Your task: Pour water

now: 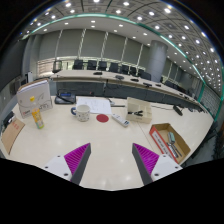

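1. Tool (112,160) nearest the lens: two fingers w/ magenta pads (75,156), spread apart, nothing btwn them, nothing gripped. It hangs above the counter (100,140), not touching it.
2. Task items sit well beyond the fingers, toward the far side of the counter: white mug (82,113) w/ handle, and just beside it a small red item (102,118), flat-looking; can't tell what it is.
3. Yellow bottle (38,119) stands upright near the counter's left part, well apart from the mug.
4. Behind the bottle: white upright board (33,98) w/ small marks on it; details too small to read.
5. Near the red item, a light elongated thing (120,121) lies on the counter; beside it a pale box (139,110).
6. Wooden tray (169,142) sits ahead of the right finger, off to the side, holding small items; can't make out which.
7. Another flat brownish piece (10,133) lies at the counter's left end.
8. Beyond the counter: row of dark desks w/ black chairs (100,66), grey wall panels, ceiling w/ rows of round lights (95,14).
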Demonstrator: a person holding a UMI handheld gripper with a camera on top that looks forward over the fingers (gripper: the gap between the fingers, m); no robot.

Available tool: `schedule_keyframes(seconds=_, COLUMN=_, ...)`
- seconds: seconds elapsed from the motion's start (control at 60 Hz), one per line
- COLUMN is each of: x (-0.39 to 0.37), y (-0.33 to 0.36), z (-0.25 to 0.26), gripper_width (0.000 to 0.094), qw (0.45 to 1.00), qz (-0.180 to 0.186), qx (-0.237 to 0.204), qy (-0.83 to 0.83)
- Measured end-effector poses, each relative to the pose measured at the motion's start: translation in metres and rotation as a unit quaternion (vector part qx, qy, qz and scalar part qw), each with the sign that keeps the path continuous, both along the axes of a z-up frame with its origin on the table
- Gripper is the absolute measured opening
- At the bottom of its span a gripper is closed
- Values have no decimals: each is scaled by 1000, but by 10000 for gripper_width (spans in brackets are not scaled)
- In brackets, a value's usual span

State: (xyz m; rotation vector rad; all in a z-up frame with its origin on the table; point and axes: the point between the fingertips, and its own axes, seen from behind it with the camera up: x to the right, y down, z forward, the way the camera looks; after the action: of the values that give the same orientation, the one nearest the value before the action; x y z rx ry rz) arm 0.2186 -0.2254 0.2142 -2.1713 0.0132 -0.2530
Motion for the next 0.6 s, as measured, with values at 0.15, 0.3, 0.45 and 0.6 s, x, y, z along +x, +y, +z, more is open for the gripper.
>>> schedule_keyframes(seconds=0.15, x=-97, y=46, z=-43, gripper_width=855, qw=1000, qz=16, qx=-7, qy=11)
schedule_keyframes(seconds=0.3, x=-201, y=72, z=-78, gripper_width=855, qw=998, qz=60, qx=-13, qy=32)
schedule_keyframes(seconds=0.45, x=-305, y=111, z=-109, gripper_width=858, qw=992, qz=102, qx=-10, qy=77)
schedule_keyframes(seconds=0.6, x=-385, y=168, z=-122, gripper_width=861, qw=985, qz=143, qx=23, qy=92)
